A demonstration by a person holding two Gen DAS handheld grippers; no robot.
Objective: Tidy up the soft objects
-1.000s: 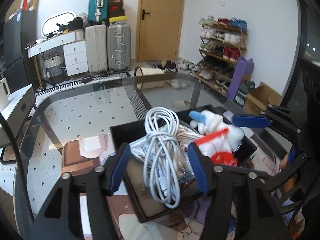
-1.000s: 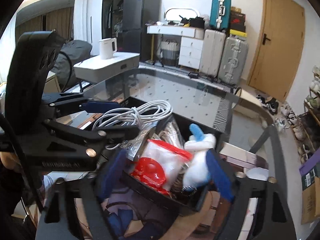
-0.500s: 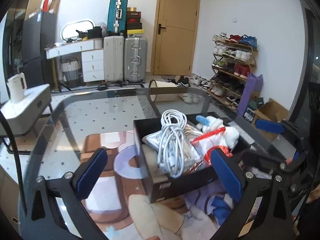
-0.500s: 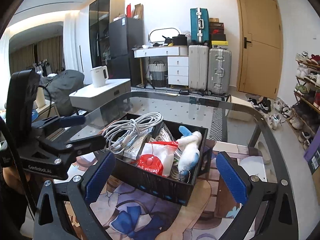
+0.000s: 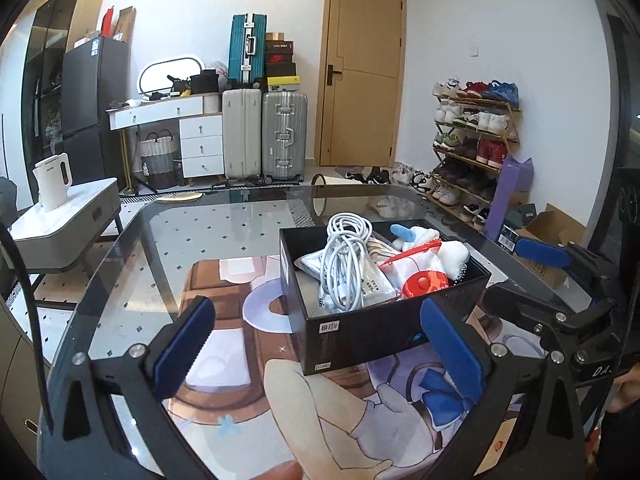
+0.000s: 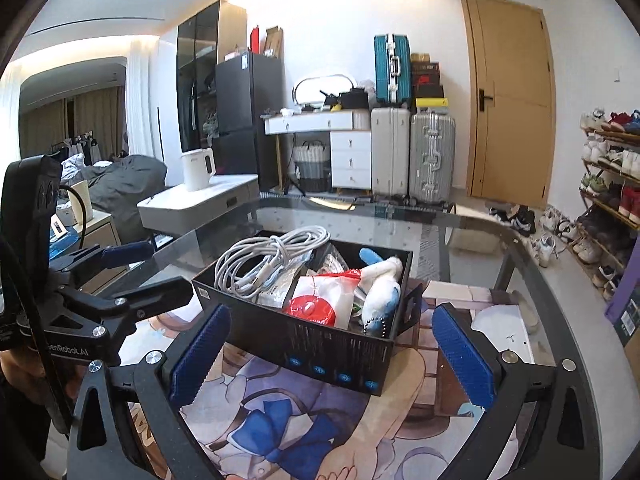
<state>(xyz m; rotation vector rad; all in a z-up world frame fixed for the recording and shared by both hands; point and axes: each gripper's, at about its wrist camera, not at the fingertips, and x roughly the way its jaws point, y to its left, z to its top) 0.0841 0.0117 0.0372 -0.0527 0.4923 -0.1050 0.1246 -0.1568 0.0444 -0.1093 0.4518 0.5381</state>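
Observation:
A black box (image 5: 360, 326) (image 6: 320, 354) stands on a printed mat on the glass table. In it lie a coiled white cable (image 5: 346, 256) (image 6: 264, 258), a silver pouch (image 5: 312, 262), a white bag with a red lid (image 5: 420, 280) (image 6: 318, 300) and a white and blue plush toy (image 5: 424, 238) (image 6: 380, 286). My left gripper (image 5: 320, 348) is open and empty, held back from the box's near side. My right gripper (image 6: 328, 354) is open and empty, also back from the box. Each gripper shows at the other view's edge.
The printed mat (image 5: 248, 356) (image 6: 280, 420) covers the near part of the glass table (image 5: 192, 232). A low white cabinet with a kettle (image 5: 52, 184) stands left of the table. Suitcases (image 5: 264, 136), a door and a shoe rack (image 5: 476, 148) line the far walls.
Both grippers have opened wide and drawn back and up from the box. The cable and the white bag now rest in the box, free of the fingers.

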